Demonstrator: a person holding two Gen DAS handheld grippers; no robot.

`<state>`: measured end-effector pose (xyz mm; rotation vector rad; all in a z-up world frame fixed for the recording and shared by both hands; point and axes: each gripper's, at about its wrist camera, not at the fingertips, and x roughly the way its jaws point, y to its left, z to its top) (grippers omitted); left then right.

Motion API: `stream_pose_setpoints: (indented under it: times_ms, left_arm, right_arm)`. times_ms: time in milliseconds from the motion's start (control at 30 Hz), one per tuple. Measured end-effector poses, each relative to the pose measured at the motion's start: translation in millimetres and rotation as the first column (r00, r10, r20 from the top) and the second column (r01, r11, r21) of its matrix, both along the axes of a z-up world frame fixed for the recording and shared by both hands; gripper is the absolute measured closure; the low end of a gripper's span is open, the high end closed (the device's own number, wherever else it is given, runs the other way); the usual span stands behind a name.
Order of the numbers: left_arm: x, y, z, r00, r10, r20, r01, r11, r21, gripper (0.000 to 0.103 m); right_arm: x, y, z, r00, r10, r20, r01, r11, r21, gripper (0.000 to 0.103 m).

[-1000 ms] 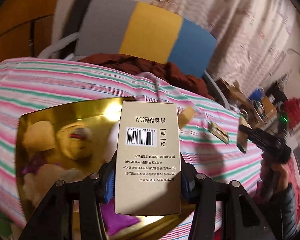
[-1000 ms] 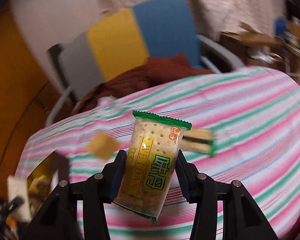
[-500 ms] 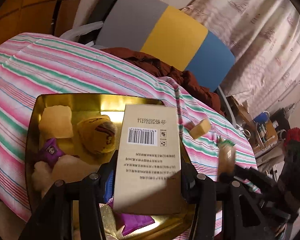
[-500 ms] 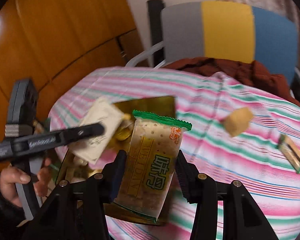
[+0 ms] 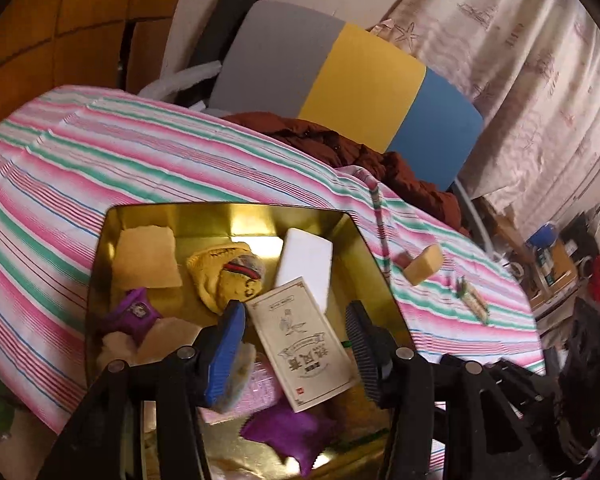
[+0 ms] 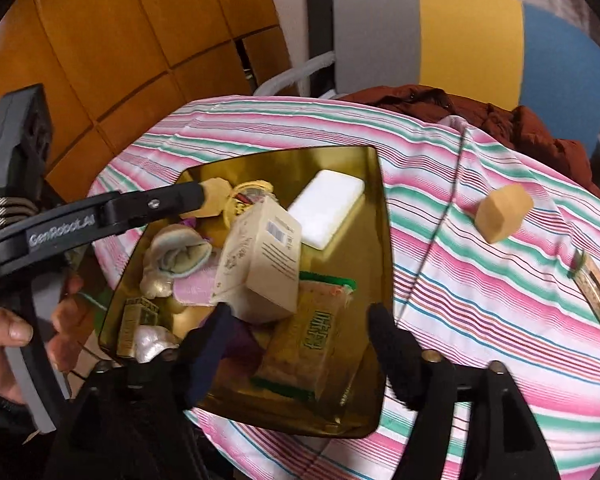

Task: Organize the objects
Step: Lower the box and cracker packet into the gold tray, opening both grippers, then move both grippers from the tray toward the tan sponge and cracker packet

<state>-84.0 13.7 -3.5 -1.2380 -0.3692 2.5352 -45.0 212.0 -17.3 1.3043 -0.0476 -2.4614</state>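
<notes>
A gold tin tray (image 5: 228, 210) (image 6: 292, 162) sits on the striped tablecloth, holding several things. A cream box (image 5: 300, 340) (image 6: 260, 260) lies tilted on the pile inside it. My left gripper (image 5: 294, 320) stands open just above that box, touching nothing. A green-edged cracker packet (image 6: 312, 344) rests in the tray's near part, below my open right gripper (image 6: 298, 332). In the right wrist view a hand (image 6: 8, 332) holds the left tool at the tray's left side. On the cloth to the right lie a tan block (image 5: 424, 264) (image 6: 504, 218) and a small snack bar (image 5: 474, 300) (image 6: 592, 288).
The tray also holds a white block (image 5: 306, 268), a yellow pouch (image 5: 224, 280) and purple packets (image 5: 134, 312). A chair with a grey, yellow and blue back (image 5: 340, 80) and a brown jacket (image 5: 340, 148) stands behind the table. Clutter fills the far right.
Both grippers moved over the tray and opened. The cream box dropped from the left one and the cracker packet from the right one into the tray.
</notes>
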Motion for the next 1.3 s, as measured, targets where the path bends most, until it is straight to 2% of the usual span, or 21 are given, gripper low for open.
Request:
stream_pose_setpoints:
  times_ms: [100,133,300,533,767,1000,1300]
  left_arm:
    - [4.8,1.3,0.6,1.000,0.009,-0.018,-0.009,0.999,-0.038,0.050]
    - [6.3,1.8,1.2,1.000,0.009,-0.028,-0.011,0.999,-0.053,0.050]
    - [16.3,8.5,7.9,0.995,-0.001,-0.100,-0.013,0.989,-0.148,0.050]
    - [24.9,17.7,12.7,0.987,-0.012,-0.158,-0.026,0.971,-0.236,0.050]
    - [27.9,24.3,10.1,0.988,-0.039,-0.152,-0.001,0.966,-0.258,0.050]
    - [30.2,33.8,10.0,0.986,-0.068,-0.155,0.023,0.960,-0.278,0.050]
    - [30.9,46.6,6.6,0.984,-0.106,-0.147,0.058,0.952,-0.299,0.050]
  right_arm:
    - [3.3,2.1,3.2,0.999,-0.027,-0.017,0.027,1.000,0.004,0.017]
    - [4.4,2.8,4.8,0.999,-0.040,-0.031,0.040,0.999,0.009,0.011]
    - [10.6,5.0,14.1,0.986,-0.098,-0.135,0.106,0.993,0.053,0.000]
    - [7.2,15.2,18.3,0.965,-0.186,-0.183,0.206,0.974,0.094,0.000]
    - [5.5,31.4,18.0,0.967,-0.202,-0.155,0.211,0.977,0.039,0.000]
    - [1.9,57.6,13.7,0.963,-0.245,-0.114,0.251,0.967,0.041,0.000]
    - [-4.2,113.9,1.7,0.931,-0.360,-0.055,0.363,0.929,0.070,0.000]
